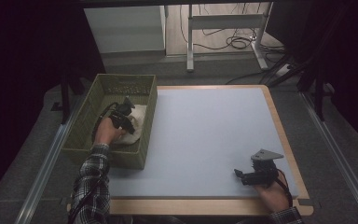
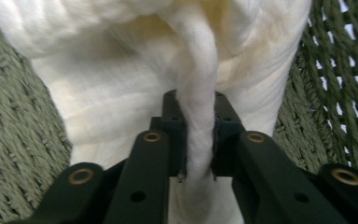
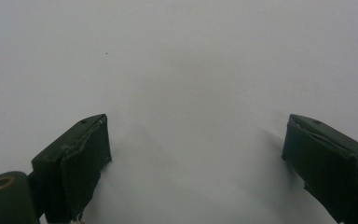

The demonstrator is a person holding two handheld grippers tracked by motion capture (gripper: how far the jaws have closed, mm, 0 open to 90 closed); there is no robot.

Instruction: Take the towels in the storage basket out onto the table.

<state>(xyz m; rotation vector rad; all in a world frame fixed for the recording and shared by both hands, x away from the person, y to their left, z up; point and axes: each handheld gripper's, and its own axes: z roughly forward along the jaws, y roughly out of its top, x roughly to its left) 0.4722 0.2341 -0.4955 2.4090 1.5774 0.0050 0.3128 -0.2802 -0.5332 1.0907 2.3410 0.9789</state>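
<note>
A white cloth (image 1: 137, 122) lies bunched inside the green woven basket (image 1: 103, 88) at the table's left. My left gripper (image 1: 123, 122) is down in the basket, shut on a pinched fold of that white cloth (image 2: 196, 93); the fold runs up between the two black jaws of the left gripper (image 2: 195, 130). My right gripper (image 1: 240, 176) rests low over the pale blue mat (image 1: 214, 130) near the front right corner. In the right gripper view the right gripper (image 3: 196, 154) stands open, with nothing but bare mat (image 3: 182, 70) between its pads.
The basket's woven walls (image 2: 18, 154) close in around the cloth on both sides. A wooden rim (image 1: 279, 121) borders the mat. Beyond the table stand a white cabinet (image 1: 126, 28) and a metal desk frame (image 1: 223, 28) with cables on the floor.
</note>
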